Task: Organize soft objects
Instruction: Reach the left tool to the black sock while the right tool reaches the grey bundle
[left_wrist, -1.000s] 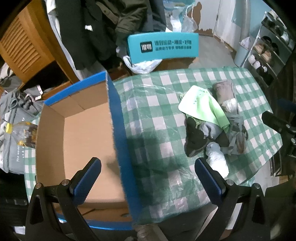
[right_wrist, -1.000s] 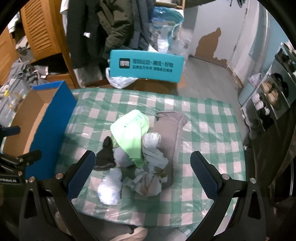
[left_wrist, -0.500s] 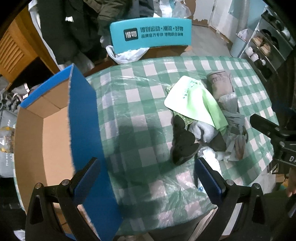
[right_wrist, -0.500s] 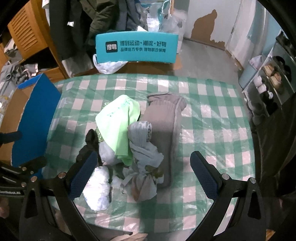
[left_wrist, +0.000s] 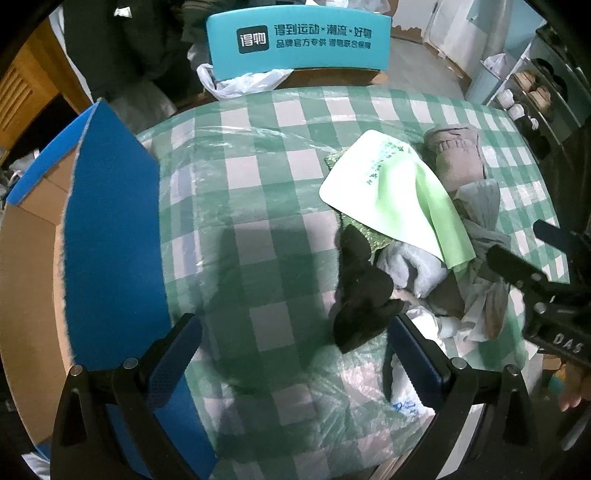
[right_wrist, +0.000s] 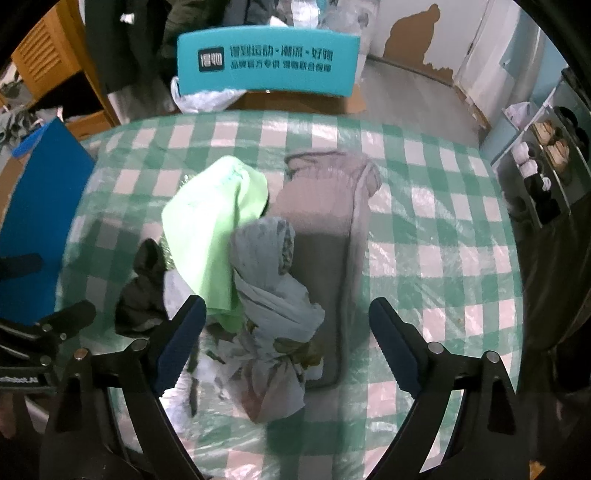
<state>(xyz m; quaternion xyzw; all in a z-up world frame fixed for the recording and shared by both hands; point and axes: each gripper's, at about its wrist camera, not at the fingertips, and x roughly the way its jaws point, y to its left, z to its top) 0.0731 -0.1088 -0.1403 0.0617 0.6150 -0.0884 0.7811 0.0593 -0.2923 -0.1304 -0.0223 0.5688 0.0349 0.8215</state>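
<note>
A pile of soft things lies on the green checked table (left_wrist: 258, 192): a light green cloth (left_wrist: 399, 199) (right_wrist: 210, 229), a black sock (left_wrist: 362, 291) (right_wrist: 140, 291), a grey-brown folded garment (right_wrist: 325, 225) (left_wrist: 458, 155), pale grey crumpled cloths (right_wrist: 273, 291) and a white bundle (left_wrist: 424, 321). My left gripper (left_wrist: 291, 362) is open, low over the table just left of the black sock. My right gripper (right_wrist: 284, 347) is open, its fingers straddling the grey crumpled cloths. Each gripper also shows in the other's view.
An open cardboard box with blue outer walls (left_wrist: 110, 229) (right_wrist: 40, 192) stands at the table's left edge. A teal chair back with white lettering (left_wrist: 295, 37) (right_wrist: 266, 59) is behind the table. Shoe shelves (right_wrist: 543, 155) stand at the right.
My left gripper has swung right, away from the box and toward the black sock. My right gripper has moved forward and down over the grey cloths. Both stay open.
</note>
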